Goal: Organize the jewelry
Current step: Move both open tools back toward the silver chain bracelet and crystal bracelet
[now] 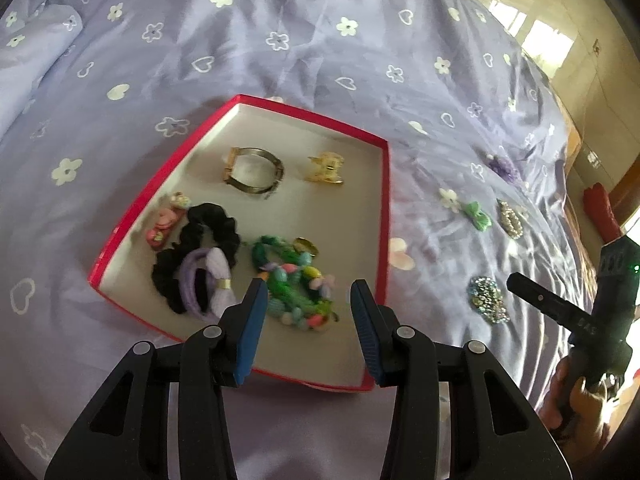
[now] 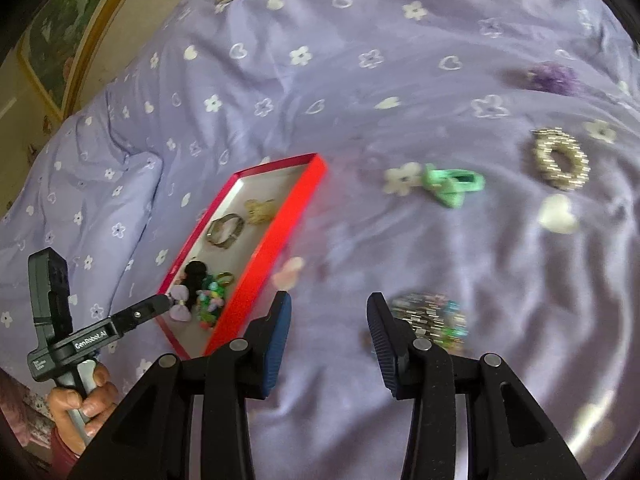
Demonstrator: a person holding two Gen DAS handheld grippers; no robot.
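Note:
A red tray [image 1: 386,208] with a white floor lies on the bed. It holds a metal bracelet [image 1: 254,174], a gold claw clip [image 1: 326,168], a pink clip [image 1: 164,224], a black scrunchie [image 1: 208,236], a purple hair tie [image 1: 208,280] and green beaded bracelets [image 1: 296,288]. My left gripper [image 1: 310,286] hovers open over the tray's near end, above the beaded bracelets, holding nothing. My right gripper [image 2: 329,298] is open and empty above the bedspread, right of the tray [image 2: 280,236]. A sparkly blue-green piece [image 2: 432,316] lies just beyond its right finger.
Loose on the purple flowered bedspread [image 2: 360,80] lie a green bow clip [image 2: 452,184], a rhinestone ring clip [image 2: 562,160] and a purple flower piece [image 2: 554,76]. A hand [image 2: 80,400] grips the left tool. The bed's right edge and the room floor [image 1: 592,92] show at the right.

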